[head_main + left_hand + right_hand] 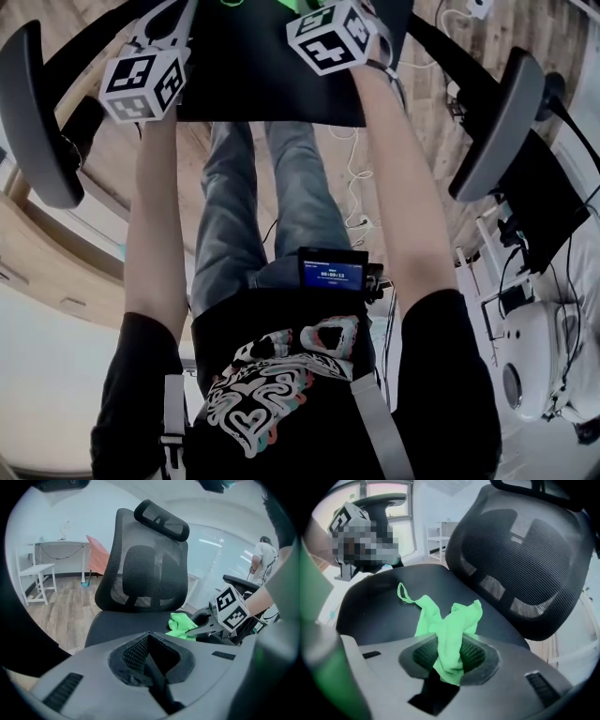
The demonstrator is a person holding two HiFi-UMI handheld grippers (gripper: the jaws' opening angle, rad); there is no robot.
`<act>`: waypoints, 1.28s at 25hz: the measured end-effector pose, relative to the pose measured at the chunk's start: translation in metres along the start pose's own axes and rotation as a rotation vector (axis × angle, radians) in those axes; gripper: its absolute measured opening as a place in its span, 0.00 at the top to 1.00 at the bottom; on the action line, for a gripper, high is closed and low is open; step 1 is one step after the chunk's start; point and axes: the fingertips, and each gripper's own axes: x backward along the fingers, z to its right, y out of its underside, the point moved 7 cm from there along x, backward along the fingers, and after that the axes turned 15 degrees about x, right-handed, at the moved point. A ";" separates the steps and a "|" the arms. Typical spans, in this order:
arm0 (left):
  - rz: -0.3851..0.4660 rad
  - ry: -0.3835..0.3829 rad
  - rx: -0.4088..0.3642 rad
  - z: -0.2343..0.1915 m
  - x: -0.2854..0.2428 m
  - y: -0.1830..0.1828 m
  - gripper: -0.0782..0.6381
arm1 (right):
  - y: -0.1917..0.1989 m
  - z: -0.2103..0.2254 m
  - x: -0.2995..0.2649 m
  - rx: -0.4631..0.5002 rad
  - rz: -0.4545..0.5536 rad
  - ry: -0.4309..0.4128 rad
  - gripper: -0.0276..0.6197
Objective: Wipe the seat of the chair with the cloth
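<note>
Wiping is seemingly only starting: the grey right tool (pixel 449 657) is clamping the bright green cloth (pixel 451 620) at lower centre, draping it over the black padded chair seat (pixel 379 597), while the grey left tool (pixel 151 657) is idling, jaws together, empty.

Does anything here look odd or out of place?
Nothing is damaged or spilled. The cloth is bunched in the right gripper rather than spread flat on the seat, a loop sticking out. The left gripper is shut, empty.
</note>
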 end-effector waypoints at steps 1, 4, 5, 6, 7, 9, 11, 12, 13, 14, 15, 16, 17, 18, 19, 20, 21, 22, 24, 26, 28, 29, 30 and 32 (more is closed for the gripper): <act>-0.001 -0.002 0.000 -0.001 0.000 0.000 0.89 | 0.007 0.011 0.002 -0.012 -0.009 0.019 0.78; -0.004 -0.006 -0.001 -0.002 -0.001 -0.001 0.89 | 0.024 0.037 0.006 -0.017 -0.041 0.059 0.78; -0.005 -0.005 -0.002 -0.001 -0.001 -0.001 0.89 | 0.028 0.043 0.007 -0.019 -0.051 0.069 0.78; -0.007 -0.002 -0.005 -0.001 -0.002 -0.001 0.89 | 0.032 0.049 0.007 -0.027 -0.058 0.076 0.78; -0.010 0.001 -0.010 -0.001 -0.003 -0.002 0.89 | 0.035 0.054 0.007 -0.036 -0.063 0.082 0.78; -0.016 0.006 -0.020 -0.001 -0.004 -0.002 0.89 | 0.038 0.062 0.007 -0.043 -0.074 0.096 0.78; -0.019 0.006 -0.021 -0.003 -0.004 -0.003 0.89 | 0.041 0.070 0.008 -0.043 -0.089 0.116 0.78; -0.020 0.006 -0.021 -0.003 -0.004 -0.003 0.89 | 0.044 0.074 0.008 -0.051 -0.093 0.126 0.78; -0.021 0.006 -0.022 -0.003 -0.004 -0.003 0.89 | 0.046 0.077 0.009 -0.064 -0.095 0.132 0.78; -0.022 0.005 -0.023 -0.003 -0.004 -0.003 0.89 | 0.046 0.079 0.009 -0.079 -0.093 0.134 0.78; -0.022 0.005 -0.024 -0.003 -0.004 -0.003 0.89 | 0.046 0.078 0.008 -0.094 -0.089 0.131 0.78; -0.021 0.004 -0.024 -0.003 -0.003 -0.002 0.89 | 0.046 0.077 0.008 -0.109 -0.083 0.124 0.78; -0.019 0.004 -0.024 -0.003 -0.003 -0.002 0.89 | 0.044 0.075 0.007 -0.124 -0.076 0.116 0.78; -0.017 0.004 -0.023 -0.002 -0.003 -0.002 0.89 | 0.043 0.072 0.007 -0.139 -0.069 0.106 0.78; -0.014 0.003 -0.021 -0.002 -0.002 -0.002 0.89 | 0.042 0.069 0.006 -0.154 -0.061 0.096 0.78; -0.010 0.003 -0.017 -0.002 -0.002 -0.001 0.89 | 0.040 0.066 0.005 -0.169 -0.053 0.085 0.78; -0.008 0.001 -0.012 -0.003 -0.003 0.000 0.89 | 0.039 0.063 0.004 -0.185 -0.046 0.075 0.78; -0.008 0.000 -0.006 -0.002 -0.003 0.002 0.89 | 0.038 0.061 0.003 -0.200 -0.038 0.064 0.78; -0.014 0.001 0.001 0.000 -0.004 0.006 0.89 | 0.036 0.055 0.001 -0.230 -0.024 0.045 0.78; -0.019 0.008 0.001 0.003 -0.006 0.009 0.89 | 0.032 0.049 0.000 -0.257 -0.008 0.024 0.78; -0.018 0.012 0.001 0.004 -0.006 0.009 0.89 | 0.026 0.039 -0.002 -0.277 0.010 -0.002 0.78; -0.014 0.012 0.002 0.004 -0.005 0.009 0.89 | 0.022 0.032 -0.003 -0.282 0.022 -0.018 0.78; -0.011 0.012 0.003 0.004 -0.005 0.009 0.89 | 0.015 0.023 -0.004 -0.282 0.036 -0.037 0.78; -0.010 0.012 0.003 0.003 -0.004 0.009 0.89 | 0.000 0.002 -0.006 -0.273 0.065 -0.082 0.78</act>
